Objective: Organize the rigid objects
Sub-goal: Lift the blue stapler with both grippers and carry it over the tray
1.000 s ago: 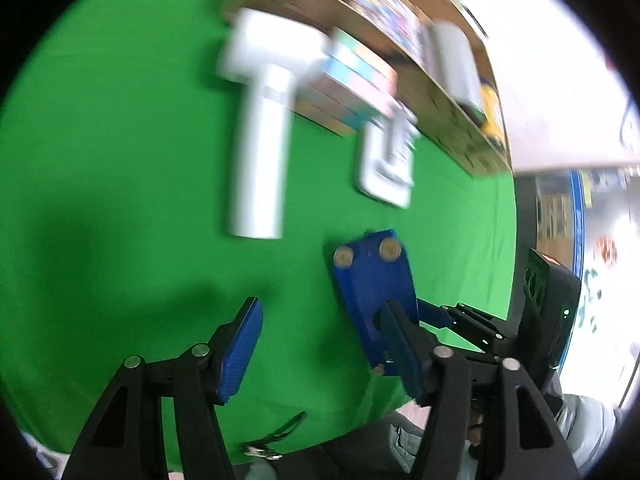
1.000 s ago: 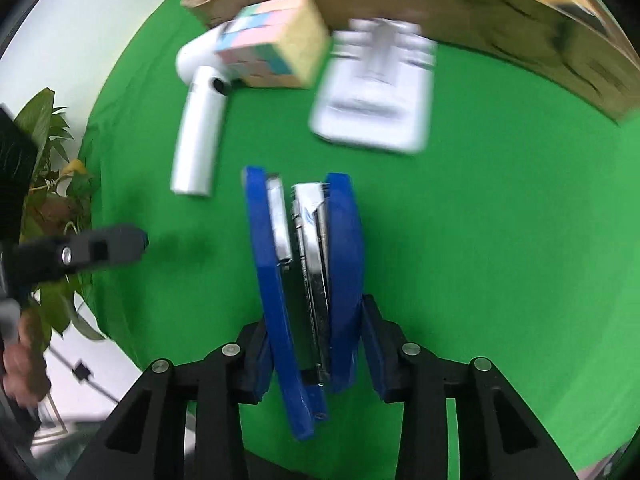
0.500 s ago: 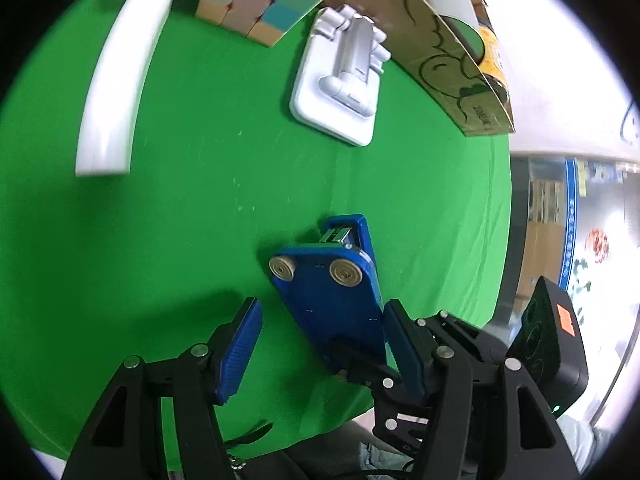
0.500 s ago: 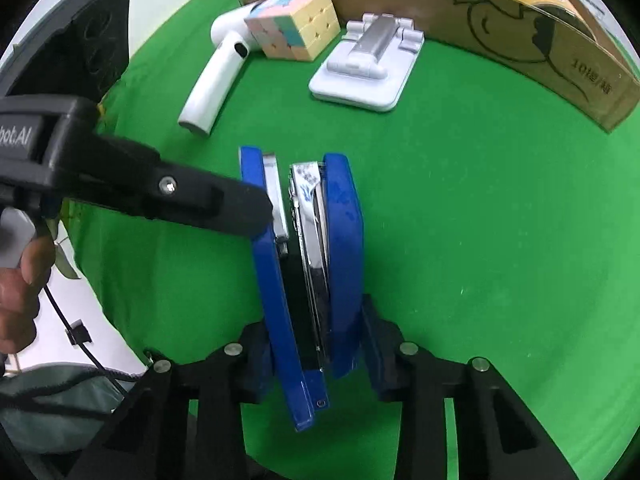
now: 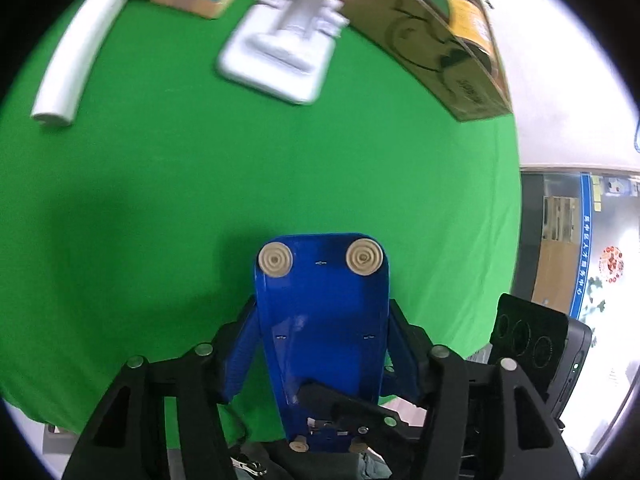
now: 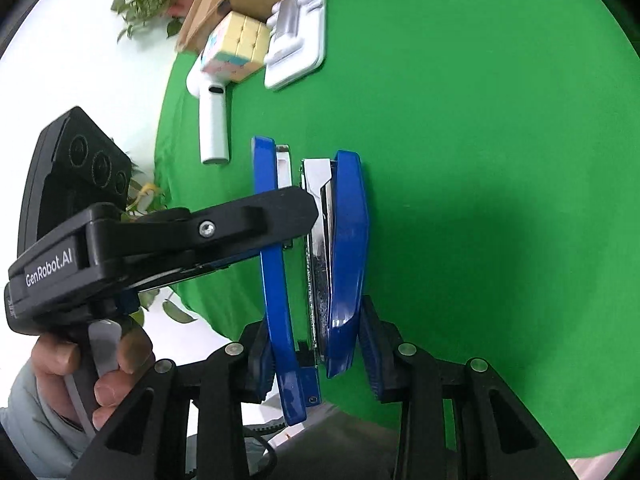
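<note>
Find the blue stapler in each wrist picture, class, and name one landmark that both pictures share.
Left wrist view: blue stapler low in the centre, underside up, between the left gripper's fingers.
Right wrist view: blue stapler centre, on edge, clamped in the right gripper.
Shared landmark: the white phone stand beside the cardboard box.

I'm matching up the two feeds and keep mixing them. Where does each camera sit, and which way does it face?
Left wrist: on the left gripper, facing down its fingers at the blue stapler's underside and the green cloth; its own black fingers show.
Right wrist: on the right gripper, shut on the stapler seen edge-on; the left gripper and the hand holding it show at the left.
Both share the stapler, white phone stand, puzzle cube, white handheld device and cardboard box.
</note>
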`<act>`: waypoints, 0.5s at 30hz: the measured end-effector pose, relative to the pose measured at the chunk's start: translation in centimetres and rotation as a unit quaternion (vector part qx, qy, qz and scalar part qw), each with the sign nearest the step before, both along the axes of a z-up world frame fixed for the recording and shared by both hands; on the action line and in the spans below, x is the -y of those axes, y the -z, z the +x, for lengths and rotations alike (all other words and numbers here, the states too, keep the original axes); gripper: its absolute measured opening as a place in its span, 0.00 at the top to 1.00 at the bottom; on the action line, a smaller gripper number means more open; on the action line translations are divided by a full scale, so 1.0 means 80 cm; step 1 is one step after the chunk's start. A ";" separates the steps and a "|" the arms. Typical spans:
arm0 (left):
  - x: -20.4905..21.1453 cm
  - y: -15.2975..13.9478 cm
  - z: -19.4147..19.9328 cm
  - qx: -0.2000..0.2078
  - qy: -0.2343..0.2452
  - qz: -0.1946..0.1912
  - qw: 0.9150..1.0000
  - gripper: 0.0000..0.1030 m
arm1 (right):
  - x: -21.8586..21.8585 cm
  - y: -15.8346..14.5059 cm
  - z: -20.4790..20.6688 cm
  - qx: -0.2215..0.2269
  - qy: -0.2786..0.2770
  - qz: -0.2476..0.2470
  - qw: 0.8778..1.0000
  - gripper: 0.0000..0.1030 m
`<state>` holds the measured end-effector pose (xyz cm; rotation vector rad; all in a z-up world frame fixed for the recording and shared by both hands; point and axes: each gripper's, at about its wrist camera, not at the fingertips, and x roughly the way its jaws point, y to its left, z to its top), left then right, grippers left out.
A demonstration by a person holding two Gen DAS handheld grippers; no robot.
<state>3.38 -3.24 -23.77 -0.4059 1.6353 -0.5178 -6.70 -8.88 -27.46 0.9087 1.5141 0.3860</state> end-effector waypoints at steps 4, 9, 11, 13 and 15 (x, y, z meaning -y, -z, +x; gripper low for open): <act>0.039 -0.040 0.000 0.042 0.035 0.008 0.998 0.44 | 0.035 -0.022 -0.007 0.020 0.024 0.002 1.000 0.67; 0.067 -0.109 0.020 0.095 0.052 0.009 0.994 0.44 | 0.084 -0.081 0.006 0.070 0.050 -0.004 0.996 0.67; 0.062 -0.140 0.032 0.118 0.050 0.006 0.992 0.44 | 0.091 -0.107 0.020 0.093 0.053 -0.009 0.994 0.67; 0.056 -0.164 0.046 0.138 0.045 0.003 0.989 0.44 | 0.094 -0.133 0.037 0.117 0.054 -0.014 0.992 0.67; 0.053 -0.184 0.063 0.156 0.039 0.002 0.987 0.44 | 0.092 -0.160 0.059 0.138 0.051 -0.019 0.989 0.67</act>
